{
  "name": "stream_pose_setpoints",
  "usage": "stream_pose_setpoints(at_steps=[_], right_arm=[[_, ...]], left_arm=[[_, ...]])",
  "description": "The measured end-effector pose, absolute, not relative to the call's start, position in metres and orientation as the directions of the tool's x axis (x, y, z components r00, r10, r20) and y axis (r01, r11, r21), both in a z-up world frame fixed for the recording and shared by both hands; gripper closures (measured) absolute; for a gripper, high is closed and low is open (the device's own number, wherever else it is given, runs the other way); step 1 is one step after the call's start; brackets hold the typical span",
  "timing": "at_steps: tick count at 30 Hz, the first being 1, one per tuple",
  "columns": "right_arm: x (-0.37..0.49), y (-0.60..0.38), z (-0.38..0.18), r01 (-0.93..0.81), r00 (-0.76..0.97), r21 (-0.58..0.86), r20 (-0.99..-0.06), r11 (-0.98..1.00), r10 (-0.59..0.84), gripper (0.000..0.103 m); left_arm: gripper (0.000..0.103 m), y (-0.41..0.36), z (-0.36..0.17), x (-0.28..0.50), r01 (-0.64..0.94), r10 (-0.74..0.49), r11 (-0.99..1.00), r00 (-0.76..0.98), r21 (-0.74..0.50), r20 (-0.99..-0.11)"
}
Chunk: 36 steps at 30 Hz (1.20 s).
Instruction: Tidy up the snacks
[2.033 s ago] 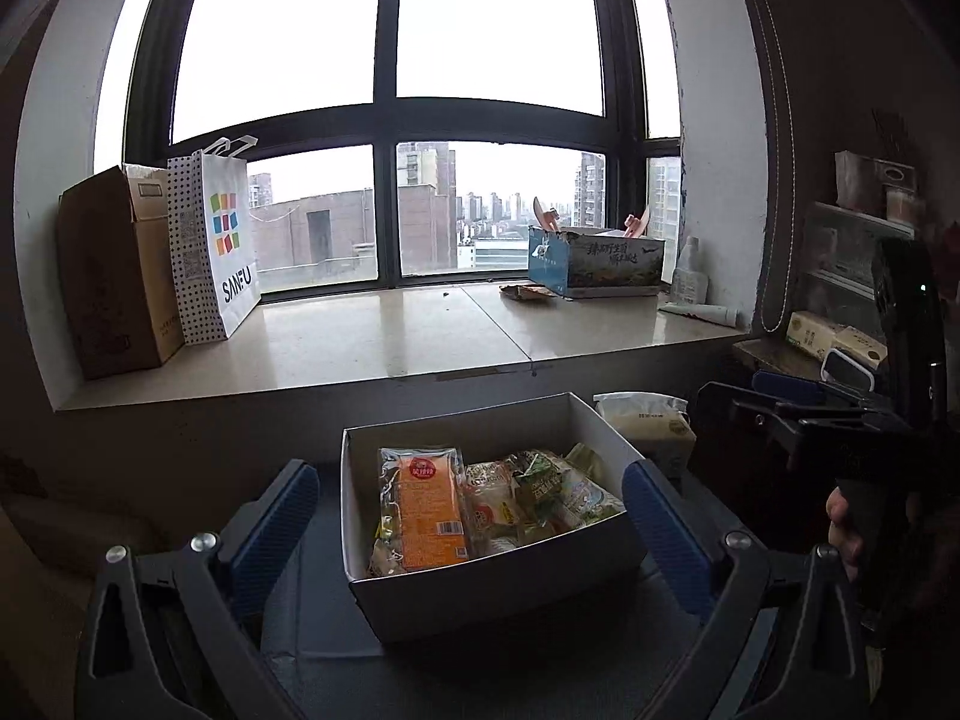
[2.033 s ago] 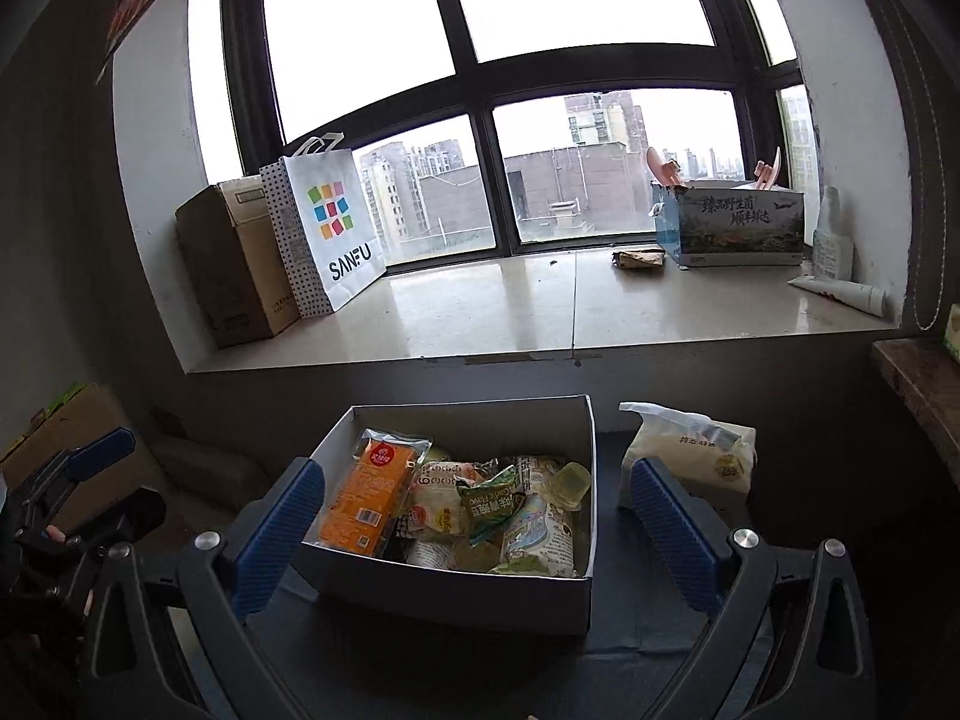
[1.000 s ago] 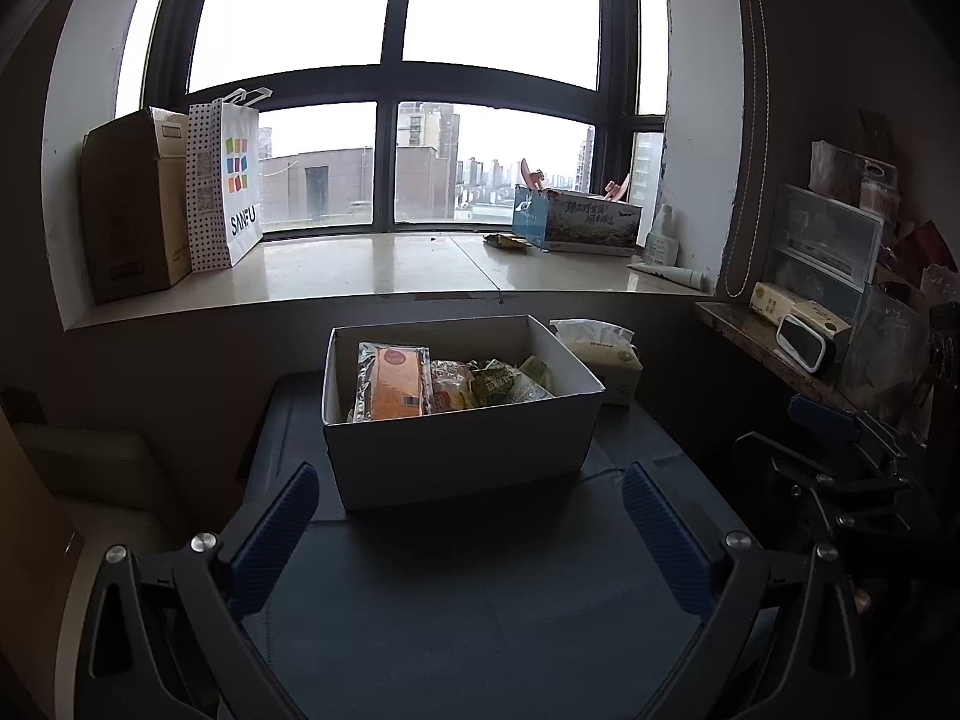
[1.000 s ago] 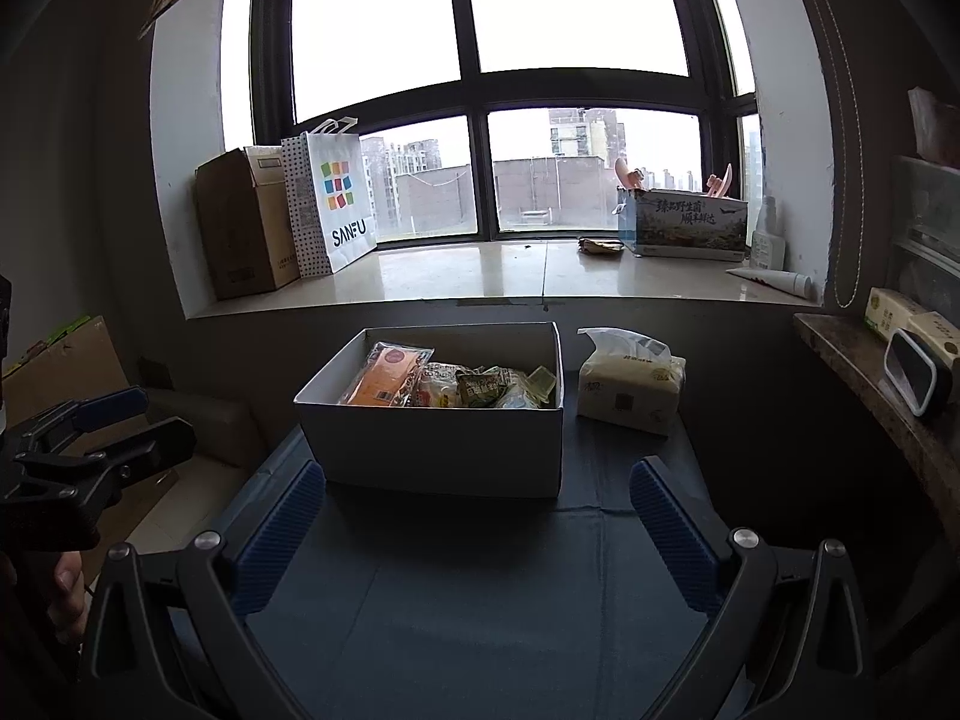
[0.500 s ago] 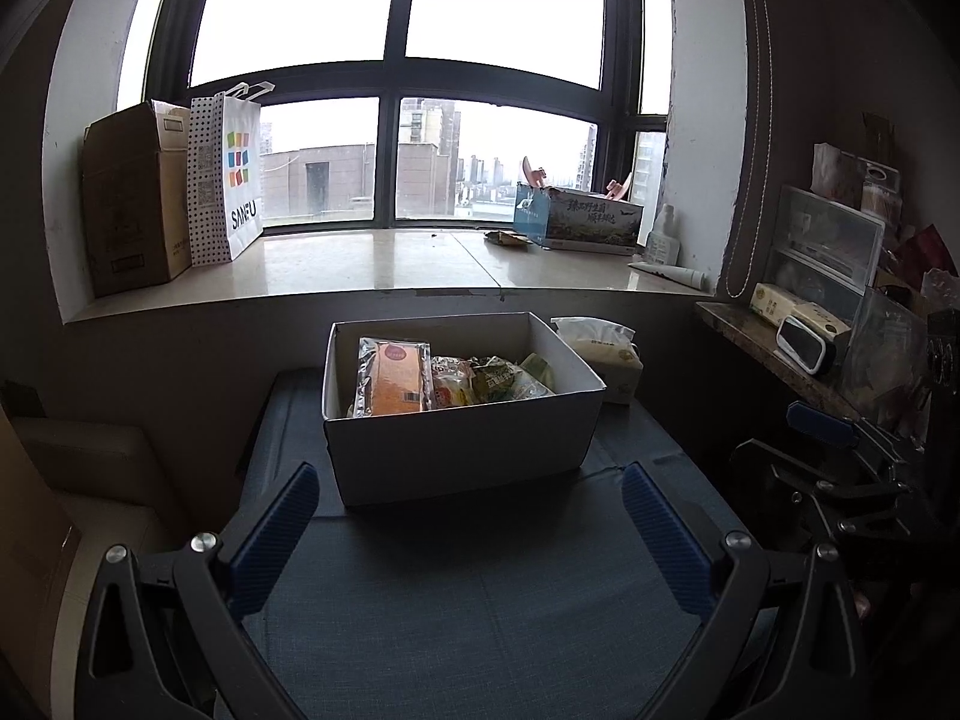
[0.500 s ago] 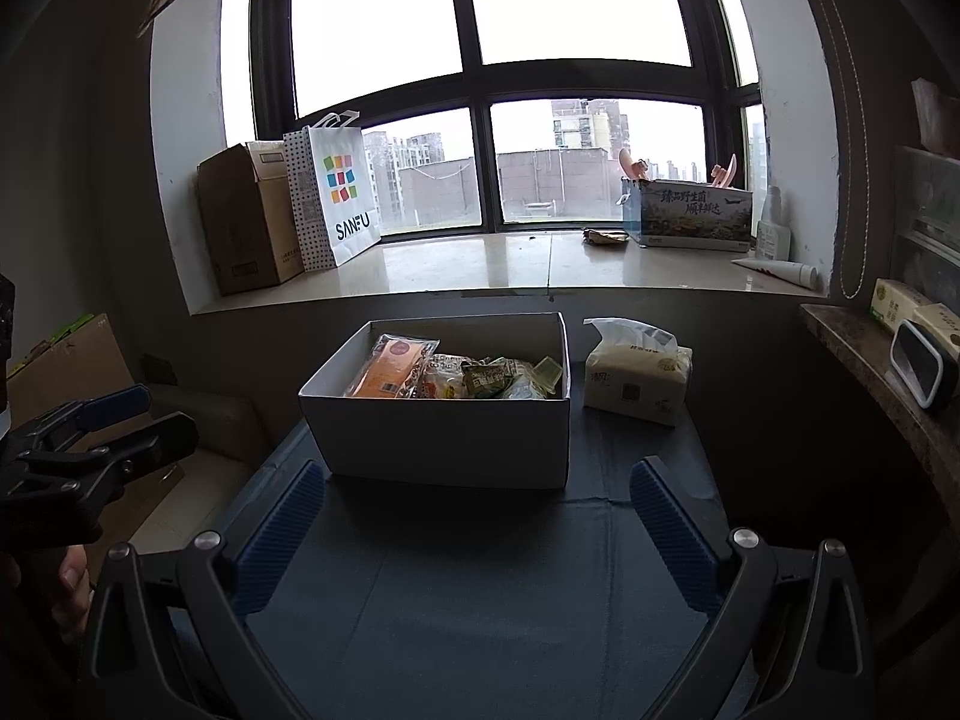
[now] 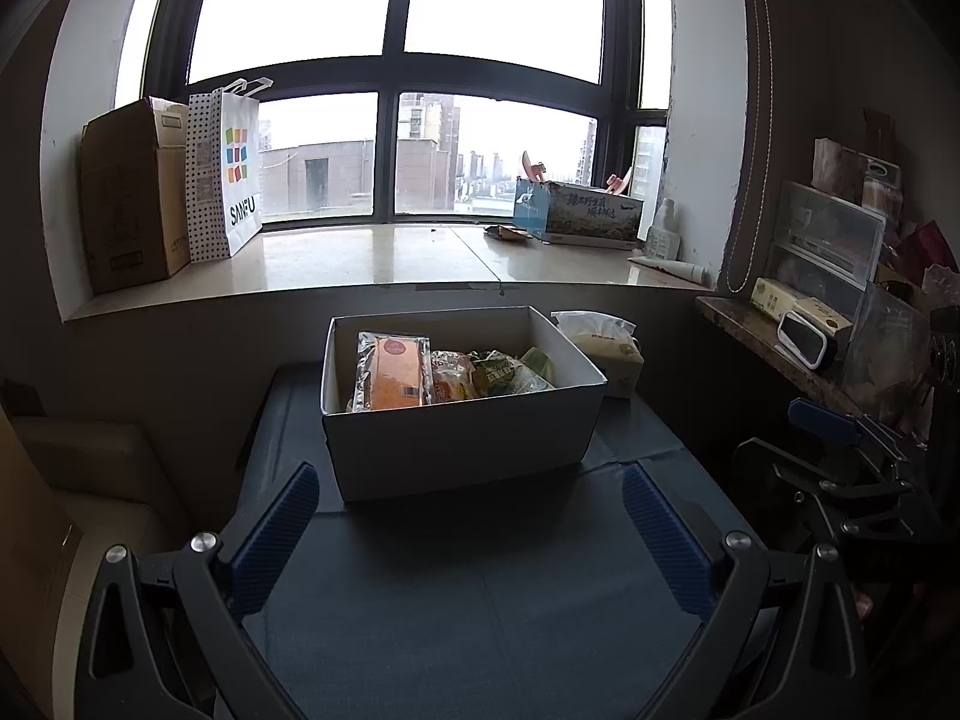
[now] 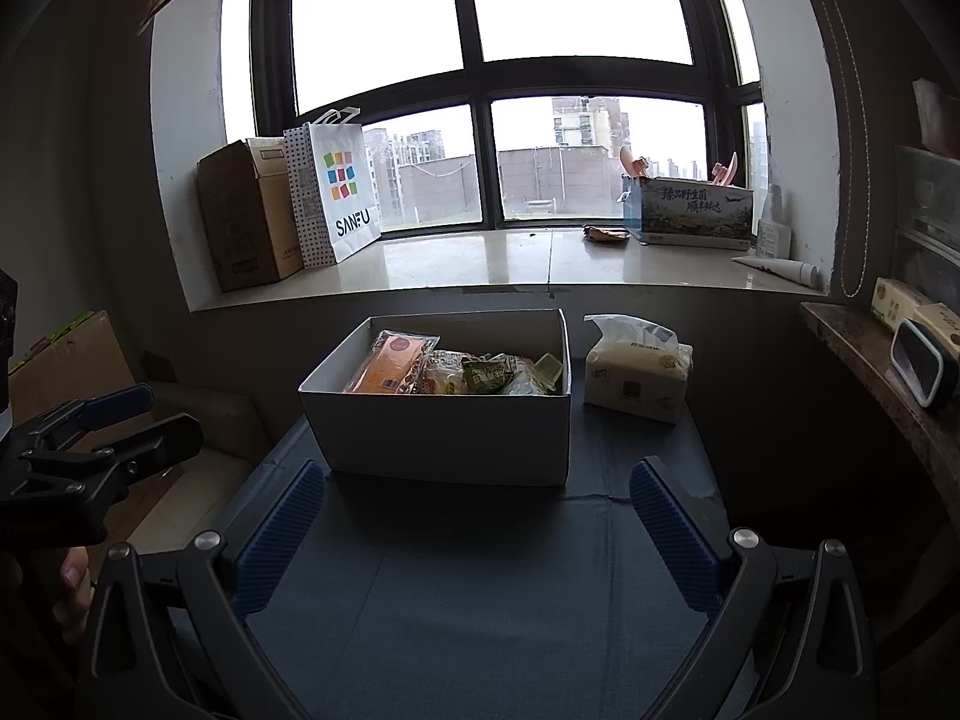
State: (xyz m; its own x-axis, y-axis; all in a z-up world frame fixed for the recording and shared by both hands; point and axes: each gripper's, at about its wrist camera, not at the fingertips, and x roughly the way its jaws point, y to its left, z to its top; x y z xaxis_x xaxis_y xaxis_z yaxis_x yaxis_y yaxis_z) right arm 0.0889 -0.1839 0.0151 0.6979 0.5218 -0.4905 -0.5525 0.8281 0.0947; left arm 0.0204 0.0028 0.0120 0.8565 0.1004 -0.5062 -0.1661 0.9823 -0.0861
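A white cardboard box (image 7: 462, 438) stands on the dark blue table (image 7: 480, 600), also in the right wrist view (image 8: 444, 432). Inside lie several snack packets: an orange packet (image 7: 396, 372) at the left, also in the right wrist view (image 8: 393, 363), and green packets (image 7: 504, 375) toward the right. My left gripper (image 7: 471, 516) is open and empty, a little back from the box's near wall. My right gripper (image 8: 477, 510) is open and empty, also short of the box. Each gripper shows at the edge of the other's view.
A tissue pack (image 8: 639, 369) lies right of the box. On the window sill stand a brown carton (image 7: 132, 198), a SANFU paper bag (image 7: 231, 180) and a printed box (image 7: 579, 213). A shelf (image 7: 774, 342) with small items runs along the right wall.
Both grippers pulled back from close over the box two seconds ago to farther away, then crept slightly closer and higher. Both stay open and empty.
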Motion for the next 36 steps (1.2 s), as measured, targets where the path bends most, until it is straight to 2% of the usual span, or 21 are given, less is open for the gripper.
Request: stream_pose_setpoints(at_steps=[36], right_arm=[[0.0881,-0.1841,0.0122,-0.555,0.693,0.094,-0.498,0.827,0.522,0.000]], left_arm=[[0.000,0.0022,0.0064,0.0222,-0.167,0.097,0.982,0.848,-0.091,-0.521]])
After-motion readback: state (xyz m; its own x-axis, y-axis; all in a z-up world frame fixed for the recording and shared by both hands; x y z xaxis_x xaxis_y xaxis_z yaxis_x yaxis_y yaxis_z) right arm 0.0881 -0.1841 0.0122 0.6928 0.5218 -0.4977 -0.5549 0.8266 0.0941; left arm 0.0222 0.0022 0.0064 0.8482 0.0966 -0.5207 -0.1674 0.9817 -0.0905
